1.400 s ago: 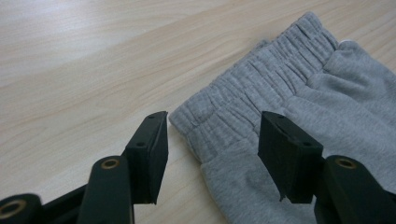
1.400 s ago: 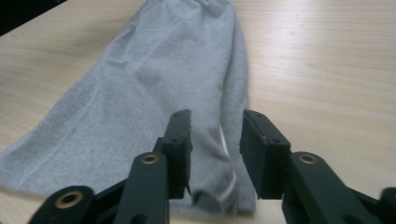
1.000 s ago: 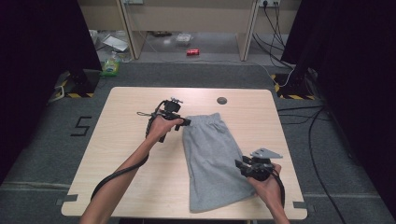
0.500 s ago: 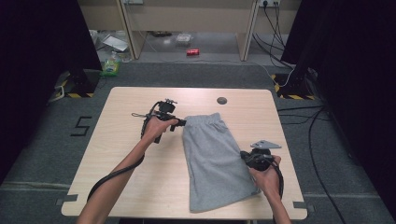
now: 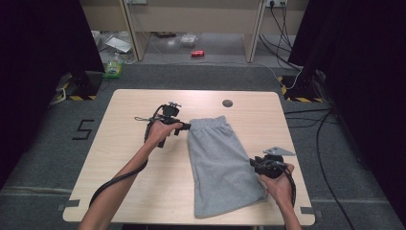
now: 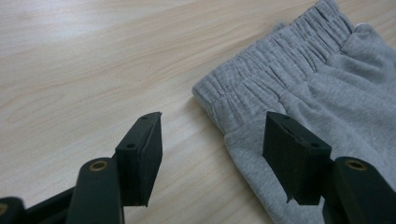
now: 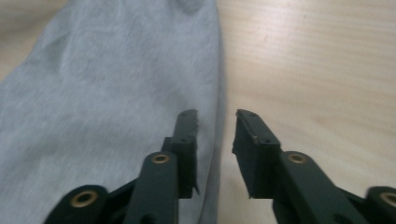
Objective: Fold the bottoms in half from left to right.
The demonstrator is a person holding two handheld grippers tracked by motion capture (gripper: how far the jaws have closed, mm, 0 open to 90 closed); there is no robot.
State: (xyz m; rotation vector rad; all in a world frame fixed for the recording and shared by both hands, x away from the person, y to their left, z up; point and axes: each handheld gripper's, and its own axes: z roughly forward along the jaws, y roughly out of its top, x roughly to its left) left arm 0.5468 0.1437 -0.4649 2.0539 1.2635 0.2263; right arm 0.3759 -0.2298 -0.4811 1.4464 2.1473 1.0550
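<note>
Grey shorts (image 5: 221,165) flat mid-desk (image 5: 143,191). Left hand-held gripper (image 6: 212,140) released, straddling the waistband corner. Right hand-held gripper (image 7: 215,135) released over the shorts' right edge; near hem cut off there.

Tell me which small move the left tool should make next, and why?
Probably ease the left tool forward and close it on the waistband corner of the grey shorts. Its jaws stand open around that corner without gripping it, while the right tool is open at the shorts' side edge.
</note>
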